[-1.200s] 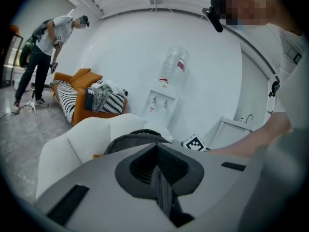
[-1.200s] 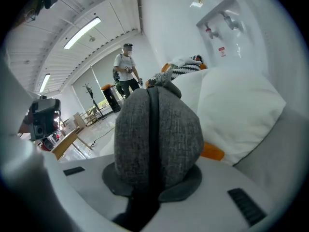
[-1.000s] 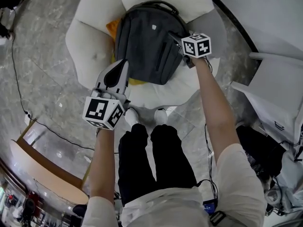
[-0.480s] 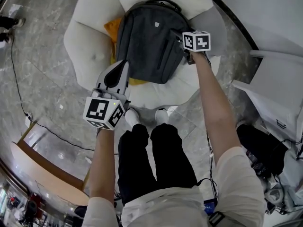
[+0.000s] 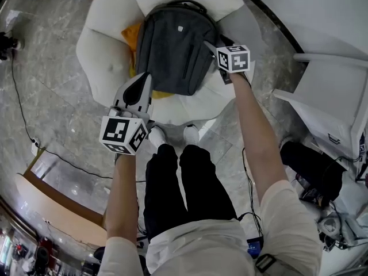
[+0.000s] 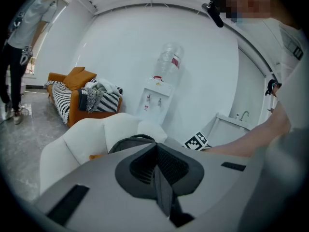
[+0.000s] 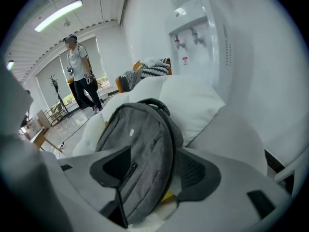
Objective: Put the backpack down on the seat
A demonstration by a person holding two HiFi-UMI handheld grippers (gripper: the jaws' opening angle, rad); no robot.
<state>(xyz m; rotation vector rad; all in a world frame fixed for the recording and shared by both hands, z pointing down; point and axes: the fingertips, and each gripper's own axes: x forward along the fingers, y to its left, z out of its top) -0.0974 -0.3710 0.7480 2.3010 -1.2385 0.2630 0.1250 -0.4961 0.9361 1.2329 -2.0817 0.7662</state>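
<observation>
Nearest: my legs in black trousers [image 5: 190, 183], white shoes [image 5: 156, 135] planted on the grey marbled floor [image 5: 52, 108], toes just short of the seat.

Item, left gripper [image 5: 142, 80]: held above the seat's front left edge, clear of the backpack. Its jaws are pressed together with nothing between them [image 6: 157, 163].

Item, right gripper [image 5: 211, 46]: reaching to the right side of the backpack. Its jaws are opening and stand wide apart [image 7: 154, 163]. The right flank of the backpack shows between them, and the pads do not press on it.

Item, backpack [image 5: 172, 50]: dark grey, zip pocket on the front, carry handle at the far end. It lies front side up on the seat, top leaning against the backrest [image 7: 140, 149].

Item, seat [image 5: 100, 50]: a white armchair with rounded lobes. An orange cushion [image 5: 131, 36] pokes out from under the left side of the backpack.

Item, black cable [image 5: 23, 108]: trailing over the floor, left of the seat.

Beyond: a white water dispenser [image 6: 157, 98] against the wall behind the seat, an orange sofa [image 6: 72, 98] with striped fabric on it, and farthest off a person [image 7: 79, 76] standing by the windows.
</observation>
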